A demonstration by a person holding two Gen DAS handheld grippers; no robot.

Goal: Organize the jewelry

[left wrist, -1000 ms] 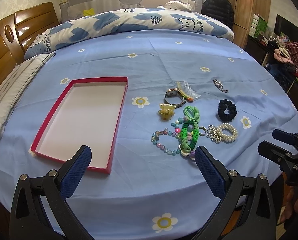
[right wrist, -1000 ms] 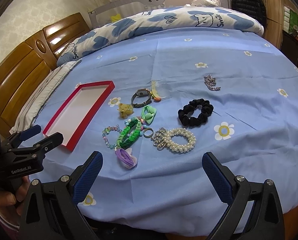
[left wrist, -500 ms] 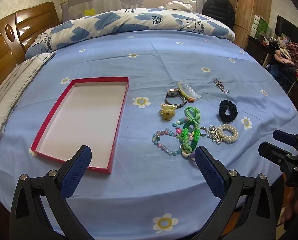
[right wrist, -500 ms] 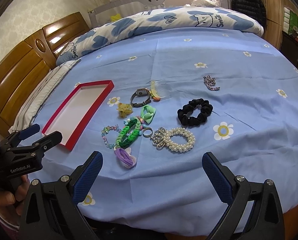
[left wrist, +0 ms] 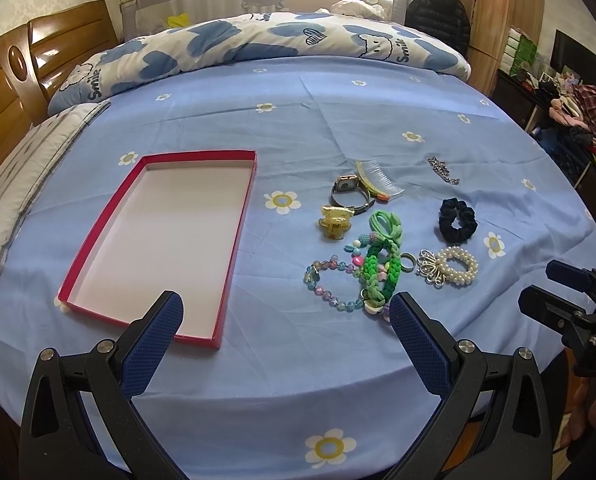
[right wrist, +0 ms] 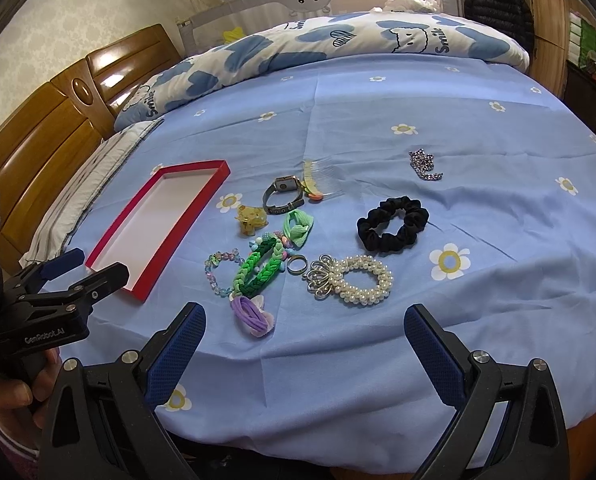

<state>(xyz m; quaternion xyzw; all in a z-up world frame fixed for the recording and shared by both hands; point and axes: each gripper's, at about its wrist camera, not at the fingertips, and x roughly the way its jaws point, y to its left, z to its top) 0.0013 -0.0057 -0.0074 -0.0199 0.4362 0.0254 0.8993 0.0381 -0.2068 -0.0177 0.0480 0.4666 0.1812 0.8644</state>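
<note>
the purple hair tie (right wrist: pixel 253 314) is mostly hidden behind the left gripper (left wrist: pixel 285 322) in that gripper's own view. "genrobot.ai" reads on its body; "smile" repeats on the quilt (right wrist: pixel 326 46). the jewelry lies bunched on the blue sheet (left wrist: pixel 298 384): green braided bracelet (left wrist: pixel 380 272), pearl bracelet (right wrist: pixel 362 276), black scrunchie (right wrist: pixel 393 229), right of the empty red box (left wrist: pixel 237 236). both the left gripper and the right gripper (right wrist: pixel 304 336) gape wide, holding nothing.

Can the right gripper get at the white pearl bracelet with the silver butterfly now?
Probably yes: the right gripper is open, and the white pearl bracelet with the silver butterfly lies uncovered ahead on the blue sheet.
</note>
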